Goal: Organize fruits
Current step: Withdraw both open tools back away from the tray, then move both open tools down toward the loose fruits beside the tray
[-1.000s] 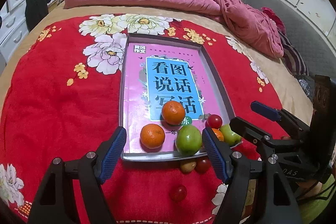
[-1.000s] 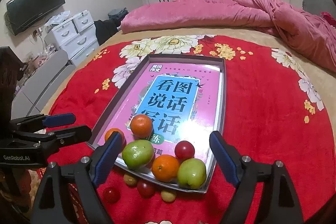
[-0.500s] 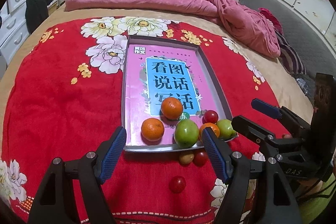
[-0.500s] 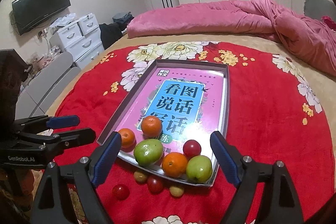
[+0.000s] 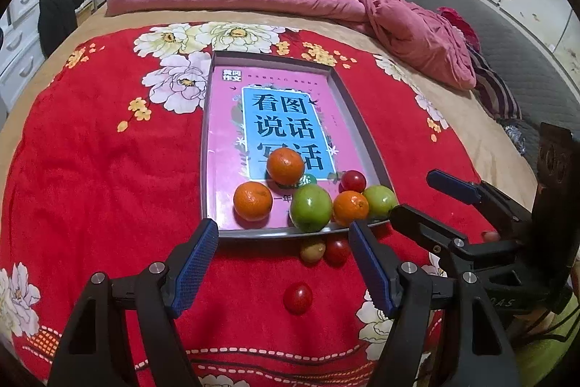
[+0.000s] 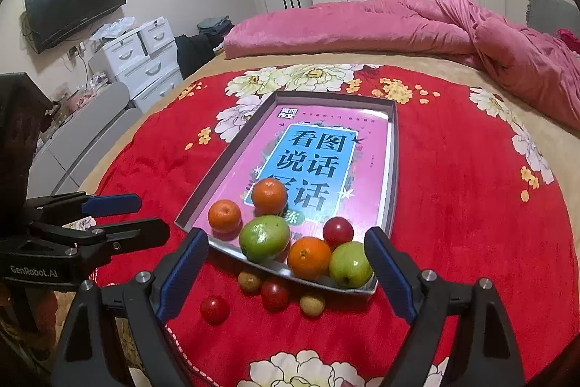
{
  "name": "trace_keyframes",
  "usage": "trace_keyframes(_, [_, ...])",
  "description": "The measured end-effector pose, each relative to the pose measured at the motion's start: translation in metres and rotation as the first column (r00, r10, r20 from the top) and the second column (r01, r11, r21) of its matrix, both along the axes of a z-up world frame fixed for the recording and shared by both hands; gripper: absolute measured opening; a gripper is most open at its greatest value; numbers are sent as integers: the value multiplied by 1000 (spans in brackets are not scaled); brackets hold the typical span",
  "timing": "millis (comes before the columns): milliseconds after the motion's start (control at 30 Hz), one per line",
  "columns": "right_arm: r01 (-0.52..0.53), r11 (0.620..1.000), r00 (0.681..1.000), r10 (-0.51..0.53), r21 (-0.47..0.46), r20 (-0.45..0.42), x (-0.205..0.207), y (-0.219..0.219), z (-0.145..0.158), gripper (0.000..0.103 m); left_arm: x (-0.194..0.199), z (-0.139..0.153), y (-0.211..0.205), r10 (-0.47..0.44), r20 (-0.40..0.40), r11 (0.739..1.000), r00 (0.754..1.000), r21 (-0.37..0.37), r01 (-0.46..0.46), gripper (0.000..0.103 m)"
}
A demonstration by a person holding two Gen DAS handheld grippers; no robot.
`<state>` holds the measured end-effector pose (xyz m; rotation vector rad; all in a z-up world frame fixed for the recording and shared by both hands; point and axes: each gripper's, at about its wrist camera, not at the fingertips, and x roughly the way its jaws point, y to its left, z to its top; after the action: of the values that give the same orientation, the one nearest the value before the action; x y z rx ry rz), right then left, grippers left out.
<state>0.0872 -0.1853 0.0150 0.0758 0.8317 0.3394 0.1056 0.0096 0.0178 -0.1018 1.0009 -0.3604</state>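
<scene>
Left tool (image 5: 282, 263) hangs w/ jaws apart, nothing between the pads, over the red blanket (image 5: 101, 176) just near of the tray (image 5: 366, 129). Tray holds a pink book (image 5: 232, 169) as a flat base, w/ three oranges (image 5: 252, 201) and two green fruits (image 5: 311, 207) bunched at its near edge. One red tomato (image 5: 297, 298) lies loose on the blanket, prob. next to go in.

Right view: right tool (image 6: 286, 274) has just been opening, jaws wide & empty, near the tray's near edge. Loose small fruits (image 6: 249, 281) sit just outside it, well w/in reach.
</scene>
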Motion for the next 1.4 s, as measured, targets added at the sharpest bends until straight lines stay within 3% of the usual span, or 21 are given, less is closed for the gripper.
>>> trace_keyframes(867, [-2, 999, 998, 0, -43, -57, -22, -6, -24, 88, -15, -8, 7, -14, -11, 999, 1000, 36, 14, 76])
trace_keyframes(1400, [-12, 997, 992, 3, -75, -123, -27, -6, -52, 88, -27, -37, -8, -57, -89, 995, 994, 77, 64, 76])
